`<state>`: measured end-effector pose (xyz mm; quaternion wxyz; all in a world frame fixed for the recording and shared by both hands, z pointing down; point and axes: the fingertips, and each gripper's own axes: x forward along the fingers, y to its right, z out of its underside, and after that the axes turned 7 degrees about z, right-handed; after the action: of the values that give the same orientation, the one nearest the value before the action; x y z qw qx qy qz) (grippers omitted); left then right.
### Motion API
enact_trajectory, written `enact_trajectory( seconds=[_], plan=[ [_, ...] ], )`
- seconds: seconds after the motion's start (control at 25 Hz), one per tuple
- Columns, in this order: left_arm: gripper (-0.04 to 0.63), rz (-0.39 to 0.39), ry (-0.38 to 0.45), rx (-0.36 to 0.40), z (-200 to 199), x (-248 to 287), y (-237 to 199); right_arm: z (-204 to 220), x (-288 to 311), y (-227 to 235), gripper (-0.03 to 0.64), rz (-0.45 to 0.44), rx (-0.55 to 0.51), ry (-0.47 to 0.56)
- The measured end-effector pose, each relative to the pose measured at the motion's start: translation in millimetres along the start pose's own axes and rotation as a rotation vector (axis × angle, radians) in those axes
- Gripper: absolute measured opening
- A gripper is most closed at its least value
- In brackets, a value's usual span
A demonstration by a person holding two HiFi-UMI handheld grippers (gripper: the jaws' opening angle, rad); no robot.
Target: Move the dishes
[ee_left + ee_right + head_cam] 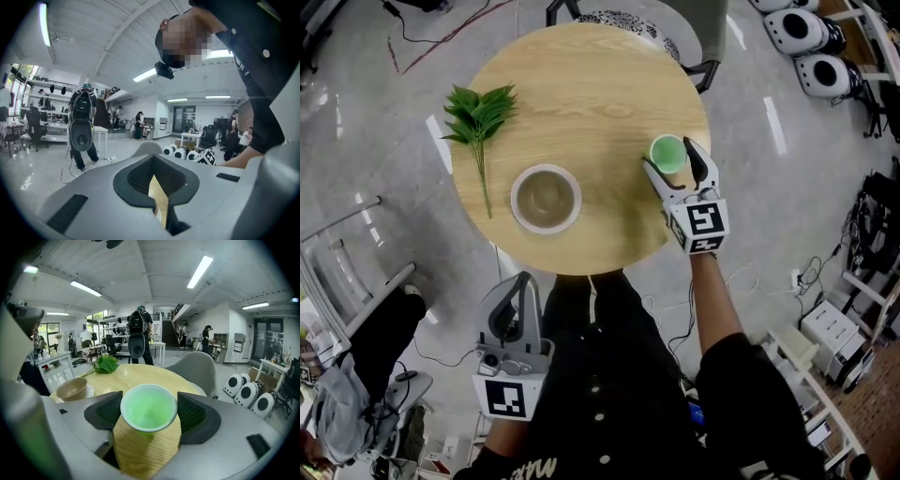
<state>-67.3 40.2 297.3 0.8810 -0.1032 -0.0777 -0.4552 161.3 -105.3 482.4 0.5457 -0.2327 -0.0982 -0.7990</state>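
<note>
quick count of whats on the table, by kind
cup: 1
bowl: 1
saucer: 1
leafy sprig: 1
total: 4

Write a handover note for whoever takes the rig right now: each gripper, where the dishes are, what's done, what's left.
Left gripper: tongs shut, empty, held off the table near the body.
Right gripper: tongs apart either side of the green cup, apparently not squeezing it yet.
The cup stands near the table's right edge. The bowl sits on its saucer near the front, with a leafy sprig at left.
Done: nothing visibly moved.
Left: grip and move the cup, then probably the bowl and saucer.
</note>
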Motion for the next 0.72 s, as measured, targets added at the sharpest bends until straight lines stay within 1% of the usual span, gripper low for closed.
enact_trajectory(
  seconds=[0.28, 0.6, 0.72],
  plan=[
    [0.018, 0.000, -0.007, 0.000, 2.2, 0.1, -0.3, 14.9, 2.2, 4.8, 0.356, 0.010, 0.021, -0.021],
    [0.018, -0.005, -0.008, 0.001, 6.2, -2.0, -1.9, 24.1, 4.3, -1.8, 0.360, -0.001, 0.002, -0.027],
    [0.018, -0.008, -0.006, 0.002, 5.7, -2.5, -1.8, 23.4, 3.7, -4.6, 0.388, -0.014, -0.004, -0.025]
  ],
)
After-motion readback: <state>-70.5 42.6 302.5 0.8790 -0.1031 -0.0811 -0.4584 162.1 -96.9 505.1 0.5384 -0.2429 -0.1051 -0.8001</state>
